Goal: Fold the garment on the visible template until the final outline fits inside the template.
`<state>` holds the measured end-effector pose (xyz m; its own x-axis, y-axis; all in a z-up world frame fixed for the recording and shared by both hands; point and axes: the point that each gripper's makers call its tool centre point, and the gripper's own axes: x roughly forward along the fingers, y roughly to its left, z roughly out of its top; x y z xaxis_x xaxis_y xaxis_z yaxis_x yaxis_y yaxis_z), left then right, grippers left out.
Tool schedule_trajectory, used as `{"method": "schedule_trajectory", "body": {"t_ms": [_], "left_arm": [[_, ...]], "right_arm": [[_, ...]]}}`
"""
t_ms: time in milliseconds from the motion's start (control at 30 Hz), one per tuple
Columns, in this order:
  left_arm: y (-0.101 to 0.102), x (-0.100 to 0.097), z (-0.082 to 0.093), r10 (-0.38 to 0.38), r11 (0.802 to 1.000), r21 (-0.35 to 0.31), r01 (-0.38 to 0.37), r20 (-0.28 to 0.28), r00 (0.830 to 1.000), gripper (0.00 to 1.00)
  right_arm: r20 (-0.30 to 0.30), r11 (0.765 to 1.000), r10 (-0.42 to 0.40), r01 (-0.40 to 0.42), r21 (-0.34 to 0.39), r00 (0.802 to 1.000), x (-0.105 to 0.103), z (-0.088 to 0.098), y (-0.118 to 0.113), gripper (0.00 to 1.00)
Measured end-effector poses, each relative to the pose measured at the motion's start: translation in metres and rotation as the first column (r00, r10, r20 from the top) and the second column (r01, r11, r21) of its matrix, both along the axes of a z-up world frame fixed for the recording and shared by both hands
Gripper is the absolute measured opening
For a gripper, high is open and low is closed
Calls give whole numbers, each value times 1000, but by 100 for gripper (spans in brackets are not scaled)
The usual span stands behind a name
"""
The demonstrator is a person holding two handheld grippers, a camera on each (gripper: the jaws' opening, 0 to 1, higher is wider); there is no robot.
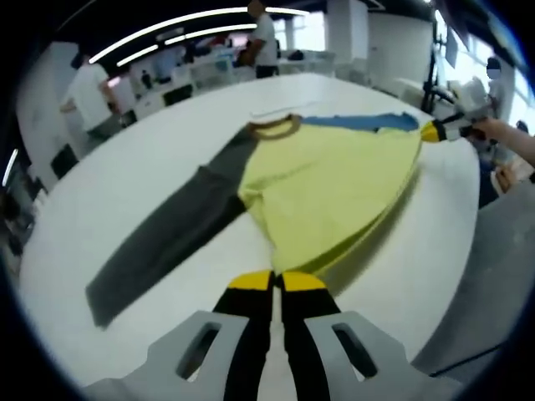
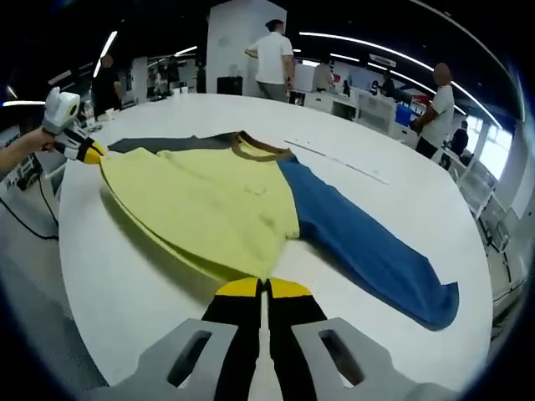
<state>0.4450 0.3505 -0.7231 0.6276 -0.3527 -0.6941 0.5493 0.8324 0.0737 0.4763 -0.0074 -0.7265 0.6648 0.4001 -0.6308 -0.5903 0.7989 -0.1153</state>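
Yellow cotton shirt (image 1: 326, 188) with grey and blue sleeves, both tongs (image 1: 276, 282) (image 2: 264, 289) clamped on its hem corners; uneven lifting risks skewing it across the white desk (image 1: 125, 184).

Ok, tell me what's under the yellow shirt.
The yellow shirt lies on a white table. Both grippers pinch its hem. Whatever the shirt covers, template included, cannot be seen.
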Motion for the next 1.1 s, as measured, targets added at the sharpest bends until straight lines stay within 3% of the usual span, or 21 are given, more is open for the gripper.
{"method": "schedule_trajectory", "body": {"t_ms": [1100], "left_arm": [[2,-39,9,-48,999,18,48,-22,999,0]], "right_arm": [[-50,998,59,-59,3,997,-42,3,4,2]]}}
